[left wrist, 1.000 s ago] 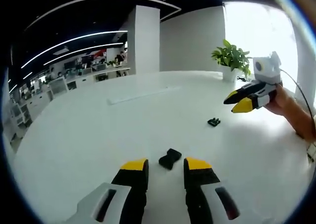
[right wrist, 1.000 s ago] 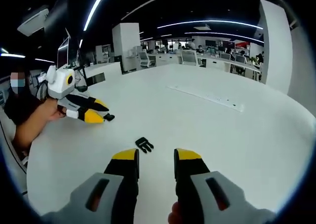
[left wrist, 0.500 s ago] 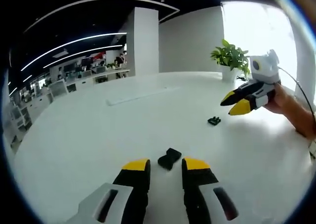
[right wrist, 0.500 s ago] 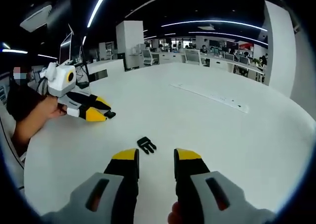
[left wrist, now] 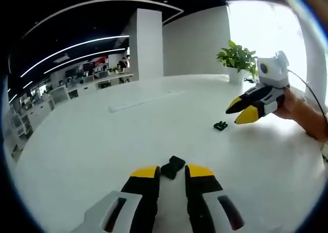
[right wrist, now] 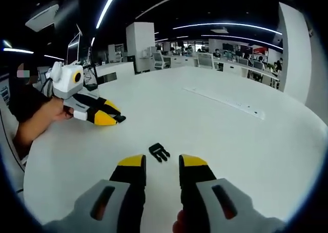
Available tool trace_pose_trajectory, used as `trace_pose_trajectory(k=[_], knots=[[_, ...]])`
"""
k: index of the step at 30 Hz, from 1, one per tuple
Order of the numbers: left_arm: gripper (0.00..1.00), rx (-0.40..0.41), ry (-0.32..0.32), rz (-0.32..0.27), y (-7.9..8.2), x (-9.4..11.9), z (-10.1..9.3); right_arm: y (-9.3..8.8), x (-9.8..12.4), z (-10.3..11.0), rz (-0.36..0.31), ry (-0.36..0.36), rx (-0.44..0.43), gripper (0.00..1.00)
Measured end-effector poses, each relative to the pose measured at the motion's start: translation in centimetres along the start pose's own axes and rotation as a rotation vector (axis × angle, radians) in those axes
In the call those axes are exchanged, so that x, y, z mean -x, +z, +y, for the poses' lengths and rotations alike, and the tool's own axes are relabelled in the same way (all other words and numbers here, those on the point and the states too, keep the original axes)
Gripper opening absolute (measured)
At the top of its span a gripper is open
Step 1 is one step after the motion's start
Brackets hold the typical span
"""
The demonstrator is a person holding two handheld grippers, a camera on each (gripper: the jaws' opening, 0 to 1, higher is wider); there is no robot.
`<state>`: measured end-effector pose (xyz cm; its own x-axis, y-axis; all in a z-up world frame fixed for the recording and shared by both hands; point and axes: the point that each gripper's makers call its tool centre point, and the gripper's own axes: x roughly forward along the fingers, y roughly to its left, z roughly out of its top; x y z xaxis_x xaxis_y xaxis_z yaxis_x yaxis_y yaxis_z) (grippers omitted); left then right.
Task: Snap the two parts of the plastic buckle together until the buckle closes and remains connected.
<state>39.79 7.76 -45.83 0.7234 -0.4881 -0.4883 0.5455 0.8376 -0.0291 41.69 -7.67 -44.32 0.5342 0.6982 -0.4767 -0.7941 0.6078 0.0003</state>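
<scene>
left tongs point(left wrist: 170, 172) were apart, yellow tips low over the white worktop point(left wrist: 102, 140), w/ one black buckle half point(left wrist: 172, 167) lying flat on the worktop just ahead of the tips and partly between them; couldn't tell if the tips touched it. in the left gripper view the right tongs point(left wrist: 241, 110) hung above the worktop, held by a hand point(left wrist: 297, 110), tips apart and pointing down toward the other buckle half point(left wrist: 221, 125), a small black pronged piece lying on the worktop just below and beside those tips, not gripped. the two halves lay well apart. in the right gripper view the right tongs' own tips stood apart w/ nothing between them, the pronged half lying on the worktop just ahead of the gap, prongs toward the worktop's far side. a potted plant point(left wrist: 237, 61) stood near the worktop's far edge, by the bright window. a long pale strip point(left wrist: 146, 100) was set flush in the worktop nearer its middle. office desks & chairs point(right wrist: 205, 58) sat beyond the far edge.
</scene>
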Motion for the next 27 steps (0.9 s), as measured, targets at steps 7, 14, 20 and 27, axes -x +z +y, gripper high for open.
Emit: trace_pose_trajectory(k=[7,14,20,27], knots=[[0.17,-0.011,-0.005,-0.010,0.2,-0.2,-0.1,-0.2,-0.3,-0.1,0.003,0.003,0.008,0.24],[0.16,-0.021,-0.018,-0.020,0.3,-0.5,-0.2,0.0,-0.7,0.1,-0.002,0.014,0.022,0.23],[0.15,-0.048,-0.027,-0.023,0.4,-0.7,-0.7,0.0,-1.3,0.3,-0.003,0.023,0.033,0.23],[0.13,-0.075,-0.056,-0.027,0.6,-0.9,-1.6,-0.2,-1.8,0.4,0.002,0.031,0.055,0.24]])
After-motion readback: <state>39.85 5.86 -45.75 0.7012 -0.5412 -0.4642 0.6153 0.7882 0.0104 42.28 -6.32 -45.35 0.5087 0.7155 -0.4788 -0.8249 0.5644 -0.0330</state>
